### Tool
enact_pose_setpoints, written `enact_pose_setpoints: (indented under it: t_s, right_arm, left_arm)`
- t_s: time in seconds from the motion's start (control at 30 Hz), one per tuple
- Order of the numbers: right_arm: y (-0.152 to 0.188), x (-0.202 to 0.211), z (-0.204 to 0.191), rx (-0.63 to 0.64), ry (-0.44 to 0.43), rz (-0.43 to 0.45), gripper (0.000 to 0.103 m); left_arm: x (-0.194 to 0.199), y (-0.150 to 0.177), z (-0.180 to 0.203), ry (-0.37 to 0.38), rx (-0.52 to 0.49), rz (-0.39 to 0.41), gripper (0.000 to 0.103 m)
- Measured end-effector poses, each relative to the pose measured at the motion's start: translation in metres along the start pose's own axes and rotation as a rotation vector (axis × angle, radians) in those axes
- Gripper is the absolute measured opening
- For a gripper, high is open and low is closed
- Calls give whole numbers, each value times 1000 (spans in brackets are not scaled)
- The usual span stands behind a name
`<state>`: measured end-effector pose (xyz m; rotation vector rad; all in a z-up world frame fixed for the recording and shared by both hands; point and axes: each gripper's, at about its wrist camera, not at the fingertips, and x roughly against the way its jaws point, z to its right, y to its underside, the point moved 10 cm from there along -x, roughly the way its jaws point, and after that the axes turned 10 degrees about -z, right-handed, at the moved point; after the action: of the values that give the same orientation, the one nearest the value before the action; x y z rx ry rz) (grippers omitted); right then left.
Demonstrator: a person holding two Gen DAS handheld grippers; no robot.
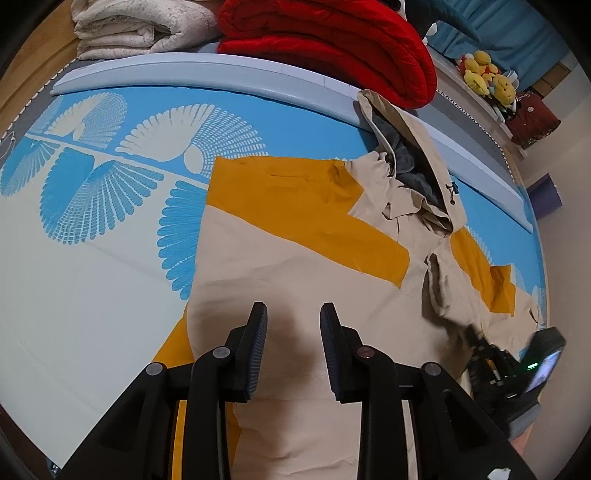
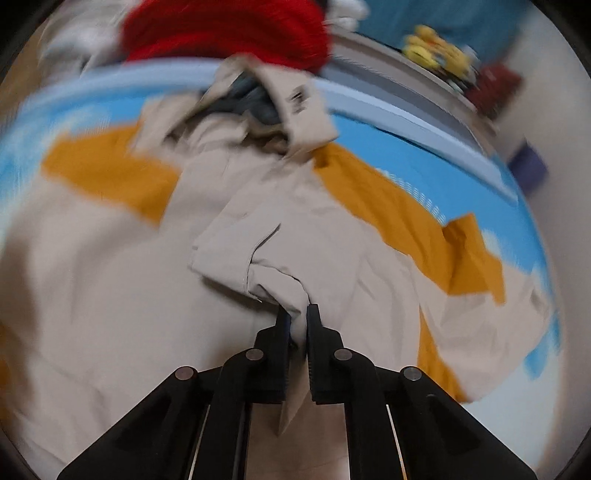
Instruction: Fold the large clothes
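Here, line by line:
Jacket: a beige and mustard hooded jacket lies spread on a blue and white patterned mat; in the left wrist view it fills the middle and runs out toward 3 o'clock.
Hood: the hood, grey inside, lies at about 1 o'clock, its tip resting on the pale blue raised edge of the mat.
Left gripper: the left gripper is held above the beige lower body of the jacket, at 6 o'clock in its own view; its jaws stand wide apart with nothing between them.
Right gripper: the right gripper has its jaws nearly together, pinching a bunched beige fold of the jacket, which rises toward 12 o'clock from the tips. This view is blurred. In the left wrist view the right gripper shows at 4 o'clock, with cloth at its tips.
Behind the mat: a folded red quilt at 12 o'clock, a folded cream blanket at 11 o'clock.
Far side: yellow plush toys at 2 o'clock.
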<state>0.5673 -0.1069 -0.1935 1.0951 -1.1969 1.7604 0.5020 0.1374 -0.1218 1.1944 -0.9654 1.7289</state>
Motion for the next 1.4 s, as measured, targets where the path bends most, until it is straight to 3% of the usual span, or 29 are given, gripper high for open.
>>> enact_pose_setpoints:
  t_s: [0.1,0.2,0.23,0.33,0.47,0.57,0.7,0.87,0.97,1.1,1.3,1.4]
  right_arm:
    - [-11,18,26,-212,-88,71,7]
    - [-3,33,76,-587,-263,152,7]
    - [1,32,87,-666,-285,153,7]
    - [41,3,124,-966,-346,56,7]
    - [88,-44,127,-1177,-426,-137,11]
    - [95,-58,123,-1175,-426,-199,16]
    - [87,-59,123,-1122,-409,-210,31]
    - [81,-60,126,-1100,-425,-205,31]
    - [74,-53,134,-1098,-429,-159,17]
    - [69,-44,149,-1139,-443,-112,17]
    - [80,-35,172,-1192,-356,-106,27]
    - [74,-19,187,-1166,-296,-45,27]
  left_arm:
    - [0,1,0,4,-2,-3,26]
    - [0,1,-1,1,0,-2,26]
    - [1,1,-2,1,3,-2,26]
    - [1,1,-4,2,5,-2,26]
    - [1,0,-5,5,8,-5,26]
    - [0,0,-4,9,9,-9,26]
    - [-2,1,0,12,2,-15,26]
    - [-3,1,-1,13,5,-16,26]
    - [-2,1,-1,13,8,-14,26]
    - [-2,1,-2,13,4,-16,26]
    - [-2,2,-1,13,7,-13,26]
    - [-2,2,-1,13,7,-14,26]
